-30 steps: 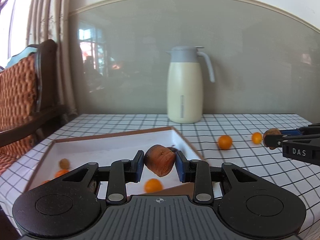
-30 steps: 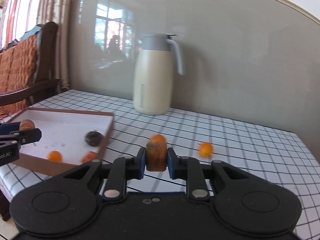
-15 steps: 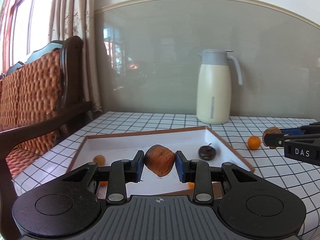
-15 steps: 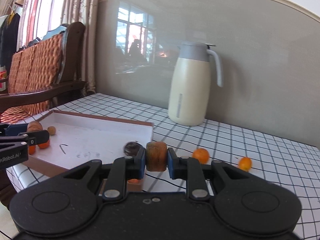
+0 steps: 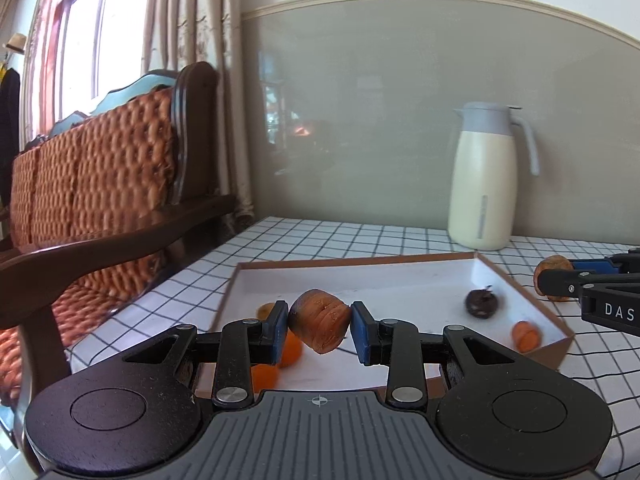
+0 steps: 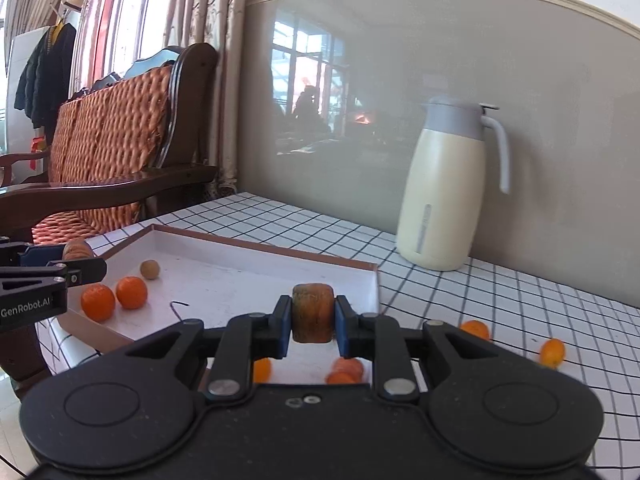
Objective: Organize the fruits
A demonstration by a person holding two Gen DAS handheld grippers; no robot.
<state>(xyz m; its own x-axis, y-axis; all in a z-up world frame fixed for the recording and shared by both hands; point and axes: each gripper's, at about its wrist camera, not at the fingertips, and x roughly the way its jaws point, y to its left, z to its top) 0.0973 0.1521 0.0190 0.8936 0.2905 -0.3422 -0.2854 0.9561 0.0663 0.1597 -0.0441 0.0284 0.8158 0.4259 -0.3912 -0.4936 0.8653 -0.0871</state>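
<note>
Closest in, the left gripper (image 5: 319, 327) has its blue pads clamped on a brown, wrinkled fruit piece (image 5: 319, 326), held above the near part of the shallow white tray (image 5: 558, 330). The piece is wedge-like, its blunt cut face turned to the right pad and tilted downward; its long axis runs roughly across, from pad to pad. The right gripper (image 6: 311, 320) is likewise clenched on a brown stubby fruit chunk (image 6: 312, 312), which stands upright between the pads, long axis near vertical, over the tray's near right corner.

From the left wrist, the right gripper's side shows the letters "DAS", cut off at the picture's edge; from the right wrist, the left gripper's side reads "GenRobot.AI".

Just beyond, inside the tray lie two oranges (image 6: 114, 298) side by side near the left edge, a small tan round fruit (image 6: 150, 269) behind them, and a dark, shrivelled fruit (image 5: 481, 303) towards the right wall. More orange fruit shows blurred under the grippers. Two small oranges (image 6: 553, 352) sit on the checked tablecloth (image 6: 500, 292) to the right of the tray.

Farther back a cream jug with a grey lid (image 6: 446, 188) stands on the table, upright, handle to the right. A wooden chair with a woven orange back (image 5: 96, 168) is left of the table, curtains (image 5: 192, 32) behind it.
</note>
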